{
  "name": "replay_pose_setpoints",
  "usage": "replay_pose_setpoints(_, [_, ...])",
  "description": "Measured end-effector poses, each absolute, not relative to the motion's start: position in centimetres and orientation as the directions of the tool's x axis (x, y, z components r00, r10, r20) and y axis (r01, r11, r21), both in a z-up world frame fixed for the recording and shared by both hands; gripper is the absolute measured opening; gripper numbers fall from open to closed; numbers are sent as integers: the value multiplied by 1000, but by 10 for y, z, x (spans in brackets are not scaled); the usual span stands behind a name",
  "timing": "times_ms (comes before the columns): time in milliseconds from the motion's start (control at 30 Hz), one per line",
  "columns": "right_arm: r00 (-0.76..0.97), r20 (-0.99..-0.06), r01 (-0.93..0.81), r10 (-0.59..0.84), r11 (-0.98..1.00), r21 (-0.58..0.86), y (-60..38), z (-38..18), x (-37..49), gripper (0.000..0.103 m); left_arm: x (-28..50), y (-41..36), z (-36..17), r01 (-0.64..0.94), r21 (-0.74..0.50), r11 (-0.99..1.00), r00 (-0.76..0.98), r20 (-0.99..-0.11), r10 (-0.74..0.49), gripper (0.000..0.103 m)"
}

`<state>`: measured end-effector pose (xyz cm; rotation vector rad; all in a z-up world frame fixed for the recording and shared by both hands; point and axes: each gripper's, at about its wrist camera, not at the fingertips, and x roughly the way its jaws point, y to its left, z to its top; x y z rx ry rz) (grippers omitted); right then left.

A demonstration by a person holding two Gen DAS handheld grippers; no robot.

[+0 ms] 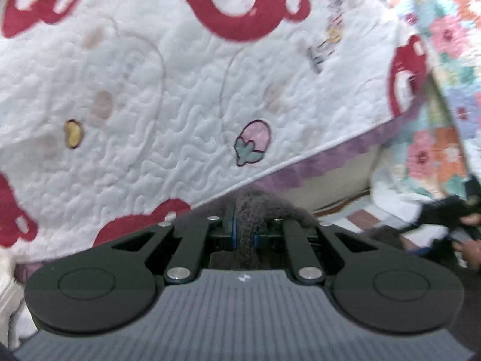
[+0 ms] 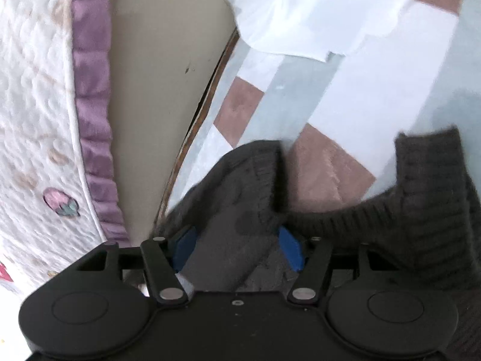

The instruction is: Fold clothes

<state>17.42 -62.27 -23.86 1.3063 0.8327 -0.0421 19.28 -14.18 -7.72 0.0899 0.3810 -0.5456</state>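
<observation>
Item: dark grey knitted garment [image 2: 240, 210], ribbed, held off the bed over the edge of the quilt. Landmark for all positions: white quilt [image 1: 168, 96], stitched, printed with red bear faces and a pink strawberry motif, trimmed in a purple ruffle [image 1: 327, 162].

Left gripper [image 1: 244, 228]: blue-padded fingers pressed together on a thick roll of the garment [image 1: 255, 204], which bulges up past the fingertips at the quilt's ruffled edge. Fabric fills the narrow gap between the pads.

Right gripper [image 2: 237, 249]: blue pads [image 2: 290, 249] stand apart, with a broad fold of the garment lying between them; the cloth touches the pads on both sides, though how firmly they bear on it cannot be told. A ribbed section with a cuff-like end [image 2: 427, 162] rises on the side away from the quilt.

Surroundings, relative to the quilt:
- Beige mattress side [image 2: 162, 90], directly below the purple ruffle.
- Tiled floor [image 2: 300, 96], beyond the mattress side, in pale grey, white and brownish-pink squares.
- White cloth [image 2: 300, 18], lying on the floor, well apart from the quilt.
- Floral patchwork cover [image 1: 445, 60], beside the quilt's far edge.
- A hand [image 1: 472, 240], at the margin of the left view, past the quilt's corner; blurred.
</observation>
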Motion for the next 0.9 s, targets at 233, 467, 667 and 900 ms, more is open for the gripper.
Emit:
replay_pose_setpoints(233, [756, -490, 472, 435, 157, 868, -628, -252, 161, 68, 117, -76, -88, 458, -278, 844, 741, -406, -536, 8])
replay_pose_setpoints(467, [792, -430, 460, 433, 39, 887, -625, -261, 152, 73, 56, -65, -140, 410, -307, 859, 565, -654, -503, 8])
replay_pose_setpoints(667, [757, -462, 464, 462, 119, 878, -627, -256, 147, 73, 27, -81, -165, 466, -242, 851, 465, -752, -468, 13])
replay_pose_setpoints(900, [708, -585, 420, 396, 429, 800, -612, -226, 135, 73, 19, -87, -154, 497, -137, 857, 501, -761, -413, 24])
